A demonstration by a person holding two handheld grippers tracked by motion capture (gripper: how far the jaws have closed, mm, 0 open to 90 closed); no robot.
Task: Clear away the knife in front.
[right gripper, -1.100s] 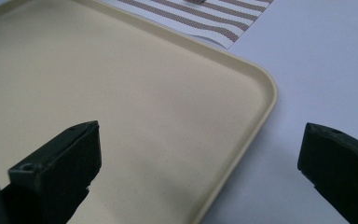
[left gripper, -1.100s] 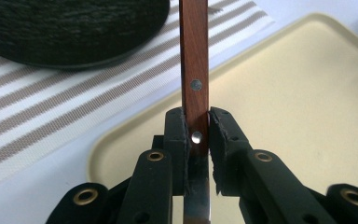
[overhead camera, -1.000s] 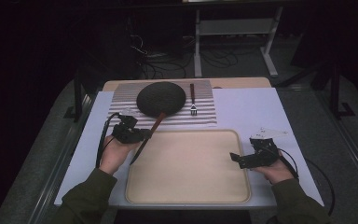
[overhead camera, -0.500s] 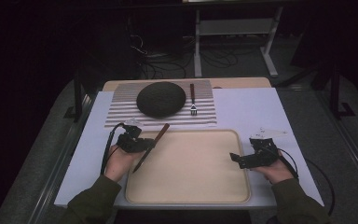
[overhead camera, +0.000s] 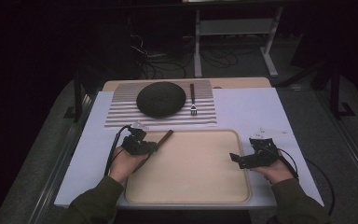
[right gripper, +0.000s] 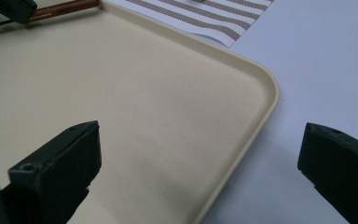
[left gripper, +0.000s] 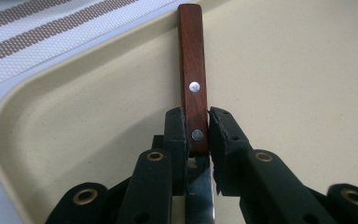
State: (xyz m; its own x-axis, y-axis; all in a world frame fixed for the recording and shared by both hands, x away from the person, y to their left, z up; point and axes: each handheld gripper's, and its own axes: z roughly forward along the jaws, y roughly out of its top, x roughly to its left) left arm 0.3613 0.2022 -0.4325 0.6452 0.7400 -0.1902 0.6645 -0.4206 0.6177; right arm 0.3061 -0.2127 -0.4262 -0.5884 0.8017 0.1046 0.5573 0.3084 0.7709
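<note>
A knife with a brown riveted wooden handle (left gripper: 193, 70) lies low over the far-left corner of the cream tray (overhead camera: 191, 186). My left gripper (left gripper: 196, 130) is shut on the handle near where it meets the blade, which runs back between the jaws. From above, the left gripper (overhead camera: 151, 147) sits at the tray's left rim, with the knife handle (overhead camera: 164, 136) pointing to the far right. My right gripper (overhead camera: 235, 158) stands open at the tray's right side. Its jaws (right gripper: 200, 144) straddle the tray rim (right gripper: 265, 93) with nothing between them.
A dark round upturned bowl (overhead camera: 161, 99) and a fork (overhead camera: 192, 100) rest on a striped placemat (overhead camera: 121, 114) beyond the tray. White table covering surrounds the tray. A small white plate-like piece (overhead camera: 268, 133) lies just beyond the right gripper.
My left gripper has carried the knife down and nearer, from beside the dark bowl to the tray's far-left corner. The right gripper has stayed put.
</note>
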